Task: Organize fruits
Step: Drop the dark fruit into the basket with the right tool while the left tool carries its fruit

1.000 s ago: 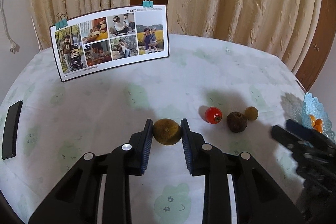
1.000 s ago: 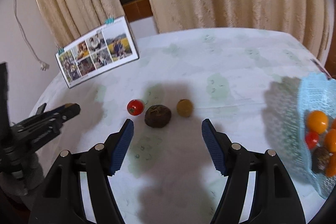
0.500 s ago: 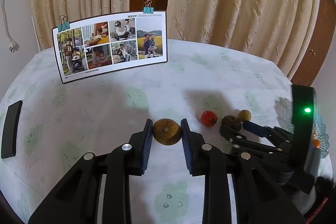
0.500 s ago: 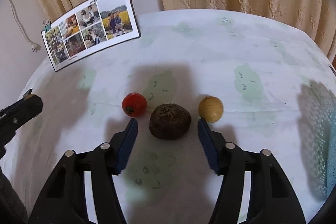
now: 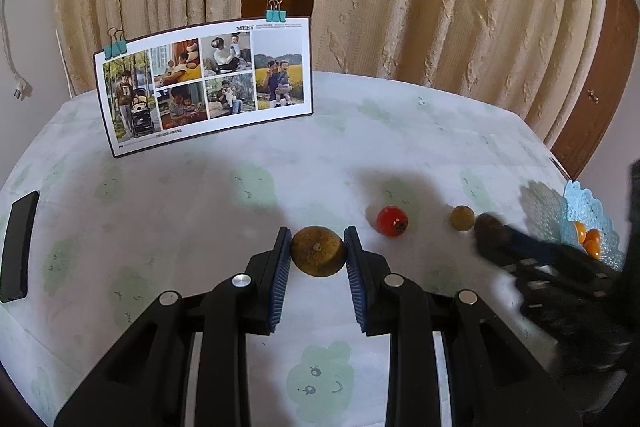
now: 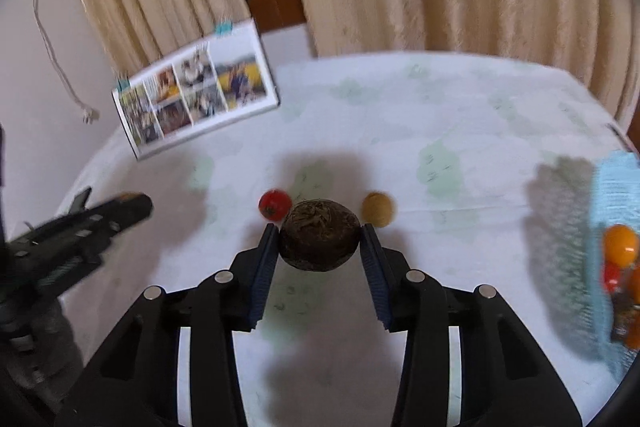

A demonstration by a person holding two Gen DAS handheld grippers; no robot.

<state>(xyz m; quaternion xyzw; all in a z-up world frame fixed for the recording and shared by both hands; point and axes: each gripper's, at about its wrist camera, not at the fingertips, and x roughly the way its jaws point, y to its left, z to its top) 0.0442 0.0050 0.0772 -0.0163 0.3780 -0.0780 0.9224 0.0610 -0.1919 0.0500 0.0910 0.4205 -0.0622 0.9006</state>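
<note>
closing on the dark brown, rough-skinned round fruit (image 6: 319, 235), the right gripper (image 6: 319, 247) has its blue ribbed pads at the fruit's two flanks, the jaws narrowing with the fruit between them; the left pad looks to be touching, the right one barely short. the fruit sits just in front of the small glossy red tomato (image 6: 275, 203) and the small tan round fruit (image 6: 377, 209), well to the left of the pale blue lace-rimmed basket (image 6: 608, 195) that holds orange and red fruit. the left gripper (image 5: 318, 255) is clamped on a flattish olive-brown round fruit with a short stem (image 5: 318, 255), well left of that basket.

the dark fruit looks light and firm with a coarse, fibrous skin, so i judge the ribbed pads will bite well; it is wider than tall, and its widest girth is the place to hold. the olive fruit seems smoother and hard, likelier to slip if gripped above its middle. the tomato is probably thin-skinned and wants gentle pressure.
</note>
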